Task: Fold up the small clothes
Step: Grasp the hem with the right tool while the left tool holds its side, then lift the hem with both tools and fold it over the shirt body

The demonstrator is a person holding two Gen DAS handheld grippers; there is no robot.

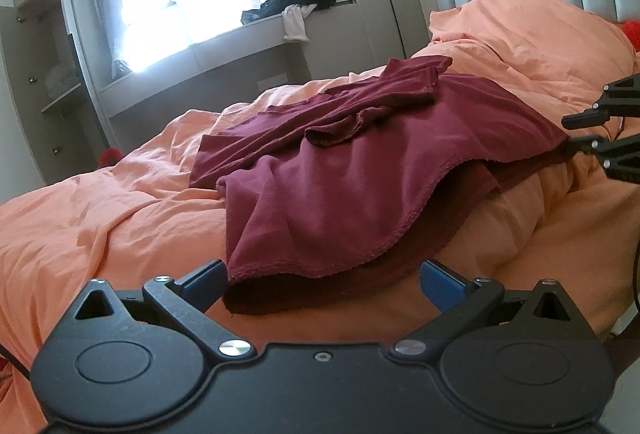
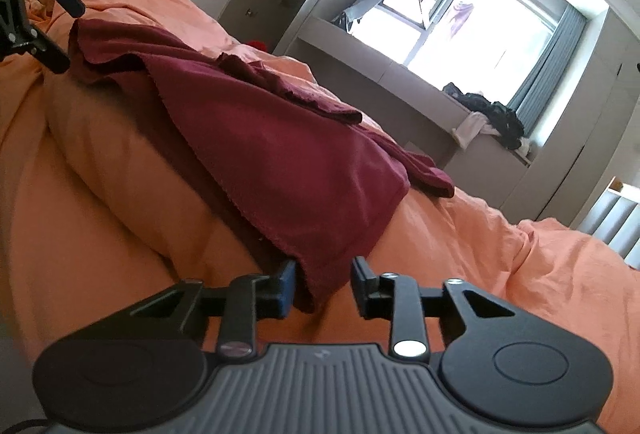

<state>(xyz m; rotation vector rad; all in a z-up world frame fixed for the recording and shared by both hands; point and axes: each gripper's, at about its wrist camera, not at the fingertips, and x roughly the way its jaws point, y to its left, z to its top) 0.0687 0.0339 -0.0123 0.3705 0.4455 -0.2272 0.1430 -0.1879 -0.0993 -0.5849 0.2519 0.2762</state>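
Jaws wide on the left gripper (image 1: pixel 323 284) stand either side of a corner of the maroon garment (image 1: pixel 340 169), which lies rumpled on the orange bedding (image 1: pixel 100 218); the blue pads are apart from the cloth and grip nothing. At the far right edge of that view the right gripper (image 1: pixel 576 133) sits at the hem's other corner, a narrow gap showing between its fingers.

Seen from the right wrist, the right gripper (image 2: pixel 323 286) has its jaws partly closed around the garment's (image 2: pixel 280 161) near corner, the cloth hanging between the fingers; one pad looks to touch it, the other stands clear, so no firm hold shows. The left gripper (image 2: pixel 66 35), open, waits at the opposite corner, top left.

A clean fold likely calls for both corners pinched through both layers at matching height before lifting, with the hem kept taut between them.
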